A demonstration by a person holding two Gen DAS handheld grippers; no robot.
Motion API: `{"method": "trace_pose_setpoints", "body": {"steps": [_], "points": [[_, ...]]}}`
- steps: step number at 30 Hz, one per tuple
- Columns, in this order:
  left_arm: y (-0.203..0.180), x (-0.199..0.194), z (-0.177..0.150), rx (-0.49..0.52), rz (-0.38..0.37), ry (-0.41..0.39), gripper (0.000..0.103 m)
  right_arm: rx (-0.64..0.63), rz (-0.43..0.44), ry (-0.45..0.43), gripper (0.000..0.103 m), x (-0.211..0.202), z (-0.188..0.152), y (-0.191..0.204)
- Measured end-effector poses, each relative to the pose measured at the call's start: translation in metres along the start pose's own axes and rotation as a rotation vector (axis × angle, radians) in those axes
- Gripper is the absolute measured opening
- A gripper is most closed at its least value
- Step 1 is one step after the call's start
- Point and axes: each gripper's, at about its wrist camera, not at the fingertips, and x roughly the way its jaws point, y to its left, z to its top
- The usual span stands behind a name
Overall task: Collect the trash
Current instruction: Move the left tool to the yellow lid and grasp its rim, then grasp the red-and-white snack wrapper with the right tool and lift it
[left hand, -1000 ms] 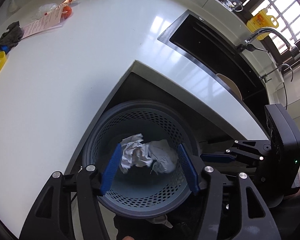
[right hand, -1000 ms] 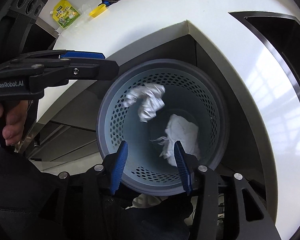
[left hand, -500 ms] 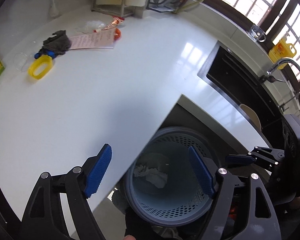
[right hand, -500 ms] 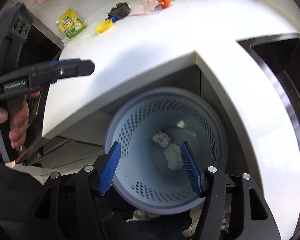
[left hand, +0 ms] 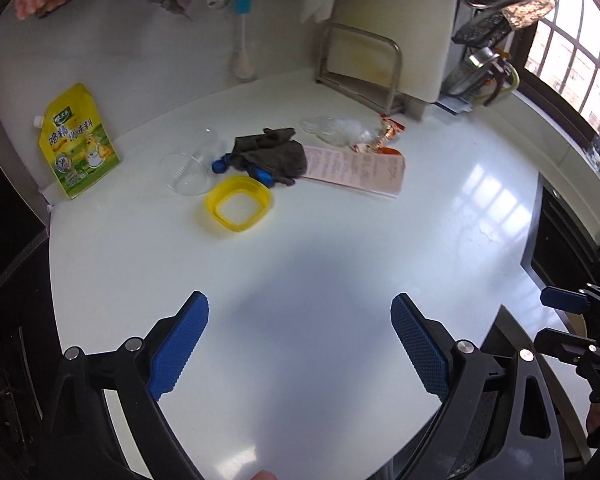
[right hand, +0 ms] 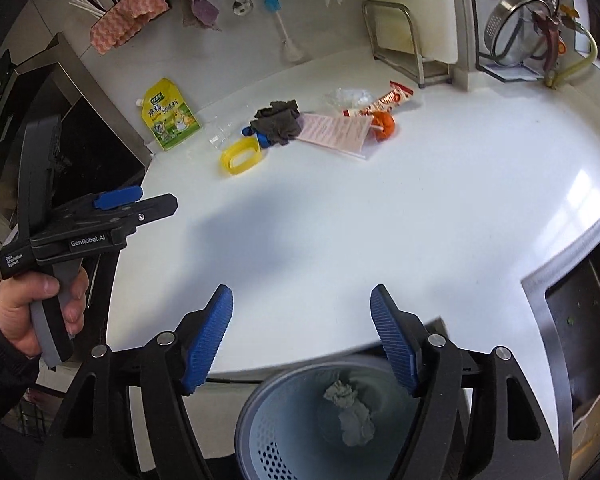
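Observation:
My left gripper [left hand: 300,320] is open and empty above the white counter [left hand: 320,280]; it also shows in the right wrist view [right hand: 140,204]. My right gripper [right hand: 302,308] is open and empty over the counter's front edge, above a grey perforated bin [right hand: 300,420] that holds two crumpled paper wads [right hand: 348,408]. At the far side of the counter lie a yellow ring [left hand: 238,203], a clear cup [left hand: 190,168], a dark cloth [left hand: 276,154], a pink paper [left hand: 360,168], a clear plastic bag [left hand: 336,128], a snack wrapper [right hand: 388,100] and an orange object [right hand: 384,124].
A yellow-green pouch [left hand: 76,144] leans against the back wall. A metal rack [left hand: 364,68] and a white board stand at the back right. A black sink [right hand: 580,328] is at the right. Cloths and utensils hang on the wall.
Both grippers have risen from over the bin and swung up toward the counter. The paper wads have dropped to the bottom of the bin. Both jaws stand wider open.

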Motion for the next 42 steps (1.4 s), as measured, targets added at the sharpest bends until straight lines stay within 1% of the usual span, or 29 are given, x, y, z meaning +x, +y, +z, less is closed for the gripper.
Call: {"method": "trace_pose_setpoints", "body": {"steps": [4,6,10,12,16,20,22,25,27,28,29,32,34,37,40,42], "points": [[0.02,0.023,0.02,-0.055,0.03,-0.006,0.091,-0.007,0.009,-0.02,0.069,0.014,0.032,0.007],[0.026,0.04,0.027,-0.064,0.04,0.001,0.091,-0.012,0.009,-0.018,0.069,0.022,0.041,0.009],[0.035,0.077,0.039,-0.074,0.075,0.032,0.091,-0.029,0.009,-0.009,0.069,0.037,0.055,0.014],[0.041,0.094,0.044,-0.092,0.095,0.049,0.091,-0.039,-0.001,-0.007,0.07,0.044,0.062,0.014],[0.053,0.124,0.053,-0.136,0.109,0.085,0.091,-0.039,-0.016,0.002,0.07,0.057,0.077,0.008],[0.051,0.145,0.061,-0.12,0.106,0.099,0.091,-0.038,-0.025,0.006,0.07,0.069,0.091,0.001],[0.049,0.155,0.065,-0.108,0.116,0.107,0.091,-0.036,-0.03,0.005,0.07,0.074,0.098,-0.003],[0.054,0.169,0.07,-0.131,0.134,0.12,0.091,-0.03,-0.04,0.008,0.07,0.082,0.108,-0.011],[0.054,0.174,0.072,-0.135,0.142,0.122,0.089,-0.026,-0.041,0.007,0.07,0.088,0.114,-0.018],[0.055,0.177,0.074,-0.127,0.149,0.124,0.078,-0.022,-0.044,0.007,0.07,0.09,0.117,-0.022],[0.054,0.178,0.074,-0.118,0.153,0.121,0.077,-0.017,-0.046,0.007,0.07,0.092,0.12,-0.025],[0.055,0.177,0.074,-0.114,0.135,0.1,0.075,-0.006,-0.053,0.003,0.07,0.098,0.128,-0.035],[0.055,0.173,0.072,-0.104,0.136,0.083,0.073,0.002,-0.055,0.0,0.07,0.101,0.135,-0.043],[0.06,0.169,0.071,-0.124,0.129,0.077,0.072,0.009,-0.084,-0.012,0.07,0.107,0.147,-0.058],[0.062,0.157,0.067,-0.137,0.121,0.061,0.072,0.072,-0.116,-0.021,0.07,0.118,0.165,-0.087],[0.06,0.148,0.064,-0.132,0.119,0.046,0.072,0.118,-0.112,-0.026,0.07,0.126,0.179,-0.103]]}}
